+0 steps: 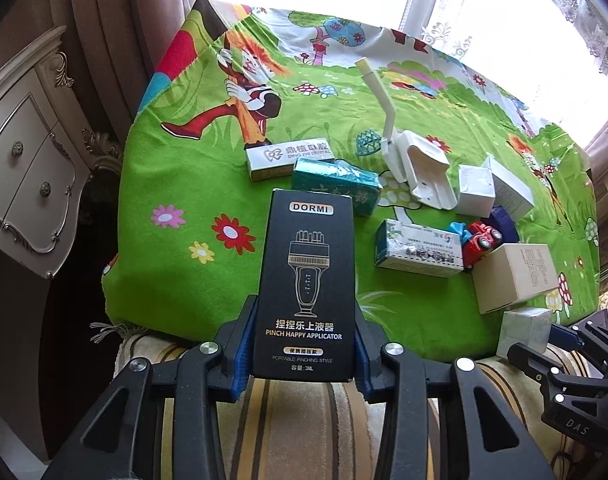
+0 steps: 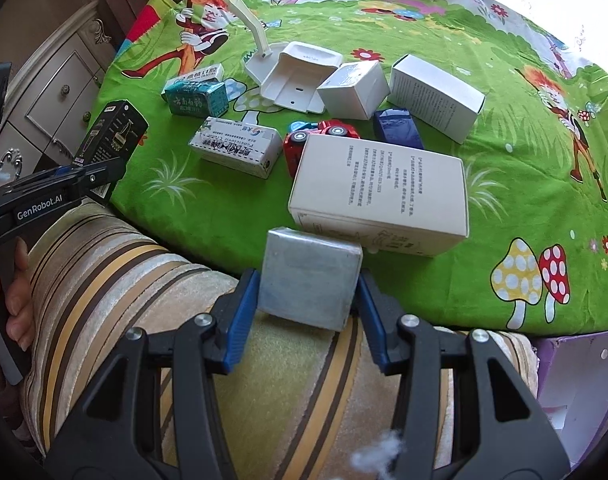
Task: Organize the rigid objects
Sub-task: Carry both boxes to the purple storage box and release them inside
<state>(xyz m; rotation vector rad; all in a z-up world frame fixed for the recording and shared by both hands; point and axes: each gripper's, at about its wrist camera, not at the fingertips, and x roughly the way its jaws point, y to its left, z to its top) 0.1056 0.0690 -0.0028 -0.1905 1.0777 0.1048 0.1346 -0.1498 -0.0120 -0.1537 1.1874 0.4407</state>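
My left gripper [image 1: 300,344] is shut on a black DORMI applicator box [image 1: 304,280], held upright above the near edge of the green cartoon cloth [image 1: 176,184]; the same black box [image 2: 112,140] shows at the left of the right wrist view. My right gripper [image 2: 308,304] is shut on a small silver-grey box [image 2: 310,280], its blue pads [image 2: 244,312] pressing both sides. That silver-grey box [image 1: 524,330] appears at the lower right of the left wrist view. A large white box [image 2: 380,192] lies just beyond it.
On the cloth lie a dental box [image 1: 288,158], a teal box [image 1: 336,186], a white printed box [image 1: 420,248], a red toy car [image 2: 320,136], a dark blue box [image 2: 398,128], white boxes [image 2: 436,98], a white plastic holder [image 2: 296,76]. Striped cushion [image 2: 144,280] below; cabinet [image 1: 28,176] left.
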